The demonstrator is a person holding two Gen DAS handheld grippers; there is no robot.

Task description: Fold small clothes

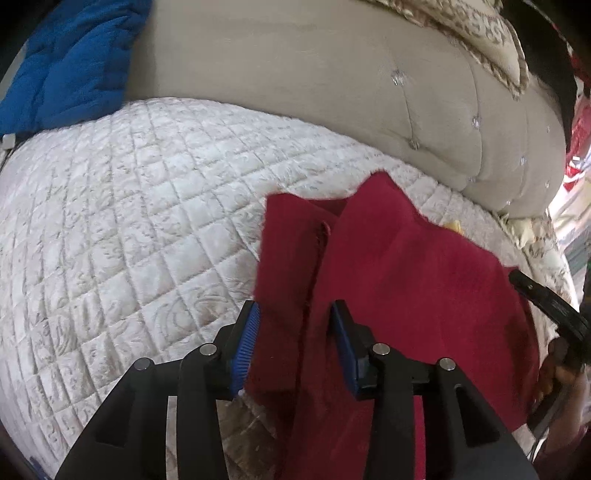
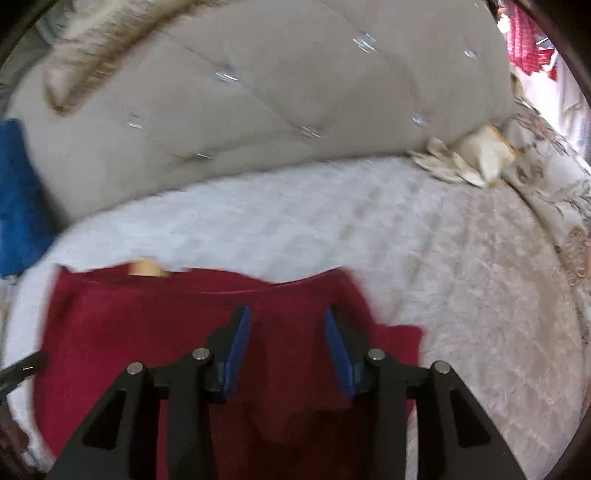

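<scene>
Left gripper (image 1: 295, 314): jaws partly apart, blue pads (image 1: 245, 347) on either side of a raised fold of the red garment (image 1: 388, 266). Left pad against the cloth edge; right pad seemingly touching too, but firm pinch not confirmable. Cloth runs between the fingers and down under the tool.

Right gripper (image 2: 288, 321): jaws apart, clear gap between pads (image 2: 236, 350), nothing clamped. Hovering over the red garment (image 2: 147, 332), cloth visible through the gap. Contact with the fabric: cannot tell, view motion-blurred.

No bins or baskets in view. Everything lying on a bed with a white quilted cover (image 1: 110, 221).

Garment: dark red, fleecy-looking, spread on the cover near the tools. In the left view, bunched into two peaked flaps with a hemmed edge standing up between them. In the right view, flatter, with a straight seam line across the far side and one corner sticking out to the right. Small tan patch (image 2: 146, 267) at the far edge, identity unclear.

Behind: beige tufted headboard (image 1: 332, 92) with shiny buttons. Blue blanket (image 1: 62, 62) at the left corner. Patterned pillow (image 1: 480, 33) up top. Pale crumpled cloth (image 2: 465, 158) at the far right of the bed in the right view.
</scene>
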